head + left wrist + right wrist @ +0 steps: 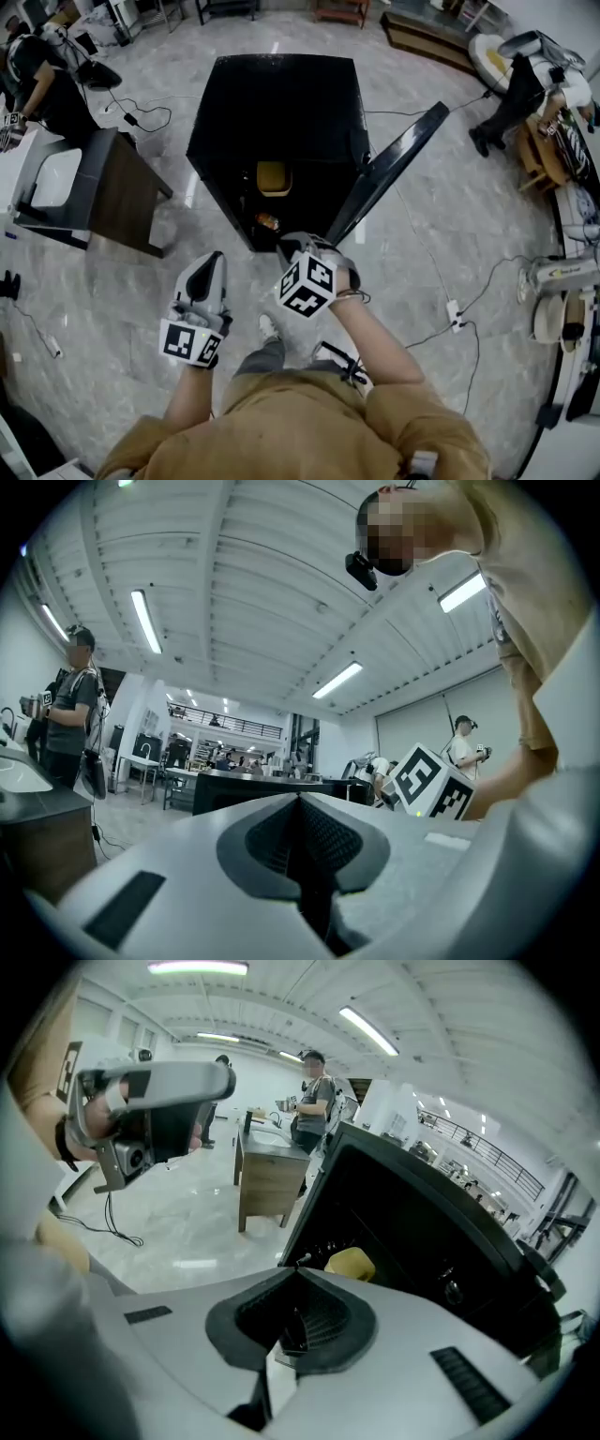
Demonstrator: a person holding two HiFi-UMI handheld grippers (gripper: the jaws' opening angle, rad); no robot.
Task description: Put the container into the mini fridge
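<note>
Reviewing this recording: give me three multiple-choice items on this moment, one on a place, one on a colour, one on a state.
1. Where is the yellow plastic container?
A. on the floor
B. inside the black mini fridge
C. on top of the fridge

2. What colour is the wearer's top?
A. blue
B. white
C. tan

3. How is the fridge door?
A. swung open
B. shut
C. taken off

Answers: B, it sits on a shelf within; C, the head view shows tan cloth; A, it angles out at the right.

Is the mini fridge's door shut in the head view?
No, the door stands swung open, with a yellow container visible inside.
</note>
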